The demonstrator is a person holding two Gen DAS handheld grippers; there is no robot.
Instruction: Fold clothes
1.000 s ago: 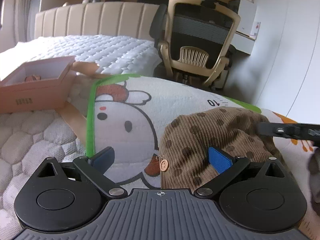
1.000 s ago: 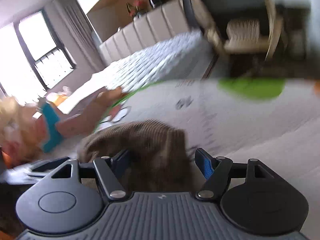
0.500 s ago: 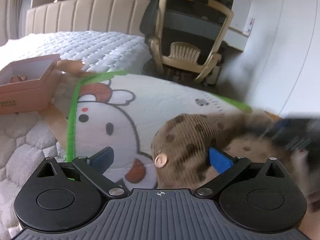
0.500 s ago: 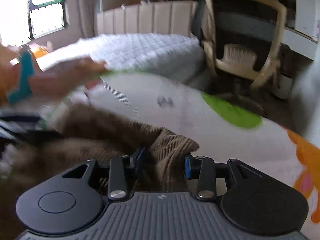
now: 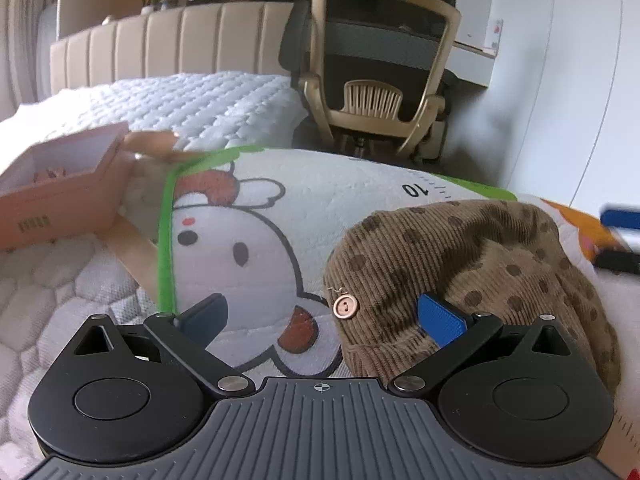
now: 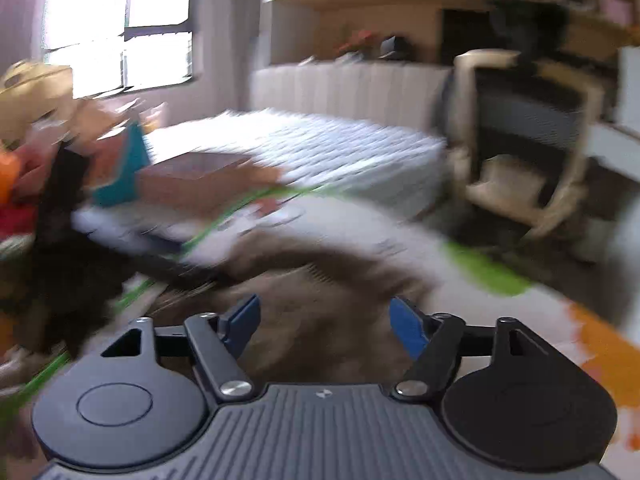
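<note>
The left claw stands spread, with nothing between its 2 fingers. Its right finger lies over the edge of the brown dotted garment; its left finger hangs over the cartoon mat. This claw has held much the same pose over the last second, and its view has shifted only slightly.

The right claw is also spread. Half a second ago it was pinching a fold of the brown garment; now its fingers stand apart with the blurred brown cloth below and between them, not gripped. The right wrist view is heavily smeared, which indicates fast motion, so contact between pad and cloth cannot be confirmed.

The garment rests on the mat as a compact rounded mound, just right of the printed cartoon face. 1 round button shows at its near left edge. The mat lies on a quilted bed. A pink box sits at the left, well apart from the garment, and an office chair stands beyond the bed.

Judgement: the release by the right claw suggests that 1 fold has been laid down. The mound is bunched and not flat, so the pictures do not settle whether the fold is complete or further folds remain. The corduroy looks thick and is likely to spring open unless pressed flat.
</note>
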